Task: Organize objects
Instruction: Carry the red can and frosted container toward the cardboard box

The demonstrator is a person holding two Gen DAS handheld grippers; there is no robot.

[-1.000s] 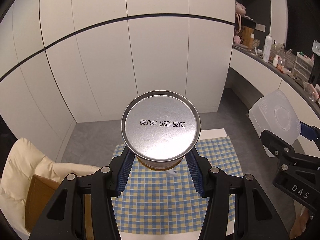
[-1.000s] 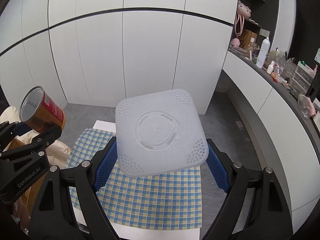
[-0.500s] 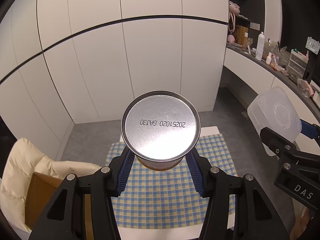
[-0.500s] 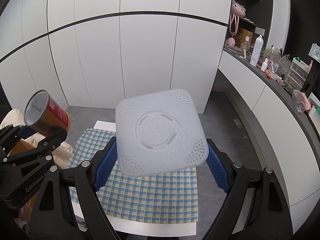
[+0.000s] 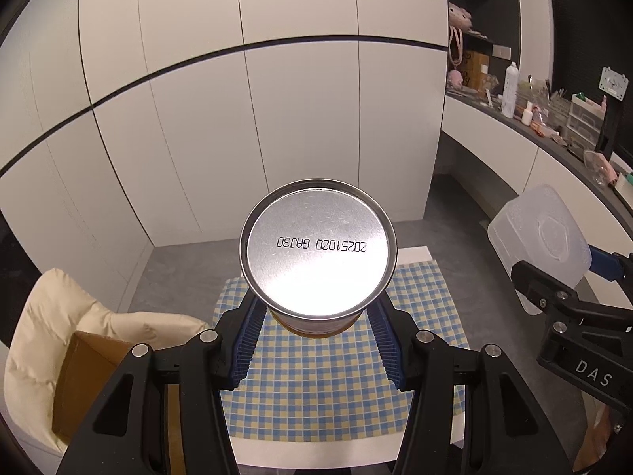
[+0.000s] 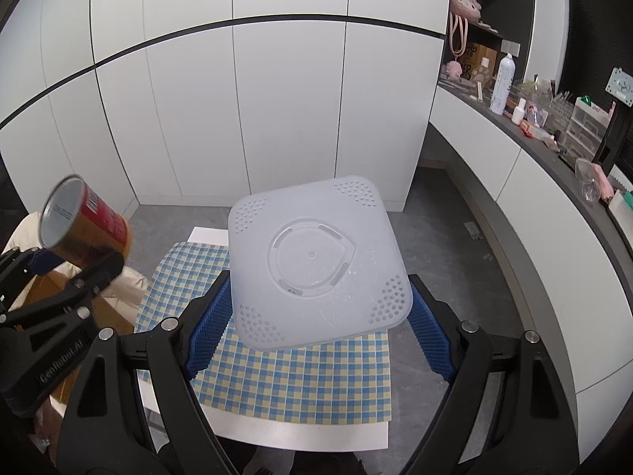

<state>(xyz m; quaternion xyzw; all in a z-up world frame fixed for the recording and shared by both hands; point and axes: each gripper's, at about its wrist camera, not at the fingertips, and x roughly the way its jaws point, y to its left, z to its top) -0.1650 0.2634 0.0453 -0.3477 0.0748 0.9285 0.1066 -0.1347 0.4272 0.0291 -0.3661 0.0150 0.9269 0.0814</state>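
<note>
My left gripper (image 5: 316,340) is shut on a metal tin can (image 5: 317,251), held in the air with its silver stamped bottom facing the camera. The right wrist view shows the same can (image 6: 85,223) at far left, with a red and gold label, between the left gripper's fingers (image 6: 95,273). My right gripper (image 6: 318,336) is shut on a translucent white square plastic container (image 6: 316,261), its perforated underside turned to the camera. That container (image 5: 540,237) also shows at the right edge of the left wrist view. Both hang above a small white table (image 6: 277,431) covered by a blue and yellow checked cloth (image 6: 308,380).
A cream cushion (image 5: 51,324) and an open cardboard box (image 5: 83,380) sit left of the table. White cabinet doors (image 5: 300,118) close off the far side. A dark counter (image 6: 554,146) crowded with bottles and small organisers runs along the right. Grey floor (image 6: 455,237) surrounds the table.
Both grippers have drawn back from the table together, each keeping its hold. The checked cloth sits lower and smaller in both views, and more floor and counter show.
</note>
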